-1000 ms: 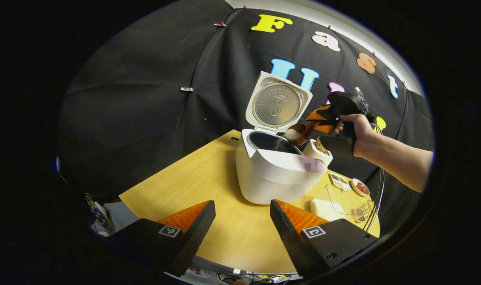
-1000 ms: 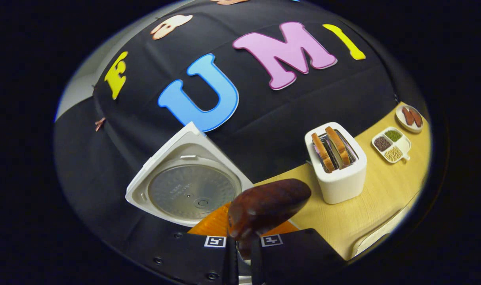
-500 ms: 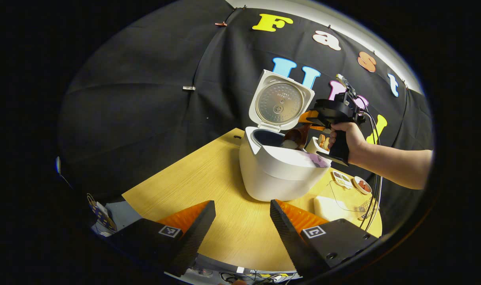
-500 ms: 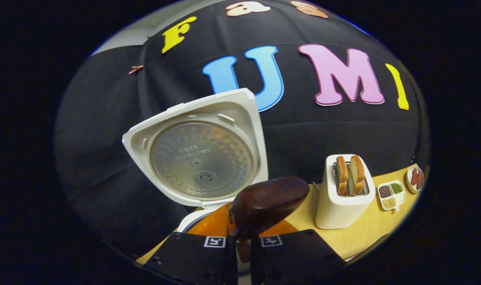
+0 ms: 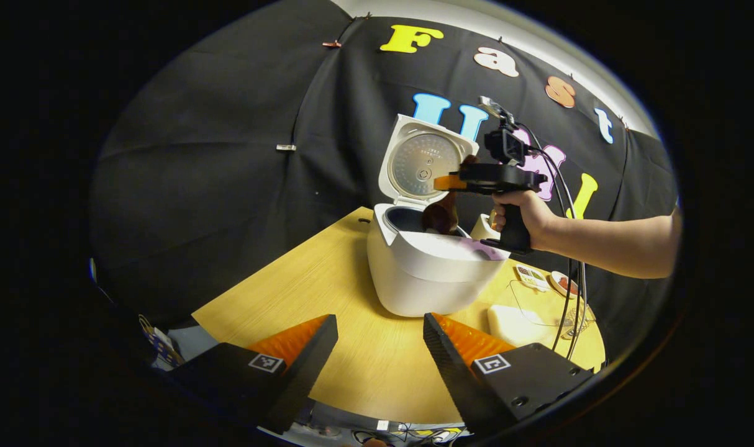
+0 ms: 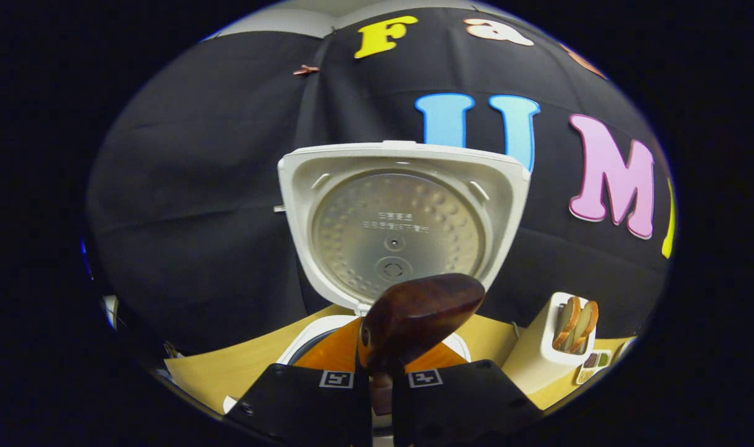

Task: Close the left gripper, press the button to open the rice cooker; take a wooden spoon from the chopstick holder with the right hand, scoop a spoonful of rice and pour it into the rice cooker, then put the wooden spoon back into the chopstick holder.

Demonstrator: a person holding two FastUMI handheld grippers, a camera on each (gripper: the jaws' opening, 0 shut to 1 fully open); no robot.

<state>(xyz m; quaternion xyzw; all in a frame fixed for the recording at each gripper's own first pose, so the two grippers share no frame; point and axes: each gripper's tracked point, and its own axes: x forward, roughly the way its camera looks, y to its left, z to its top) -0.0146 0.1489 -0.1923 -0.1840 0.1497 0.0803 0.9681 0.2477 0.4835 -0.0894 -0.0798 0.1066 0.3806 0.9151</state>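
I see the rice cooker [image 5: 430,273] standing on the wooden table [image 5: 327,292], a white, rounded body with its lid [image 5: 422,162] swung upright at the back, the lid's dimpled metal inner plate facing forward. My right gripper [image 5: 446,182], held in a hand [image 5: 526,214], hangs over the cooker's open pot, and its jaws are pinched tight on the handle of the wooden spoon [image 5: 440,214]. The spoon is dark, glossy brown, its bowl tipped downward just above the pot's rim. My left gripper [image 5: 380,338] sits in front of the cooker, low over the table, jaws parted with nothing between them. A white toaster [image 6: 551,351] holding bread slices stands beside the cooker.
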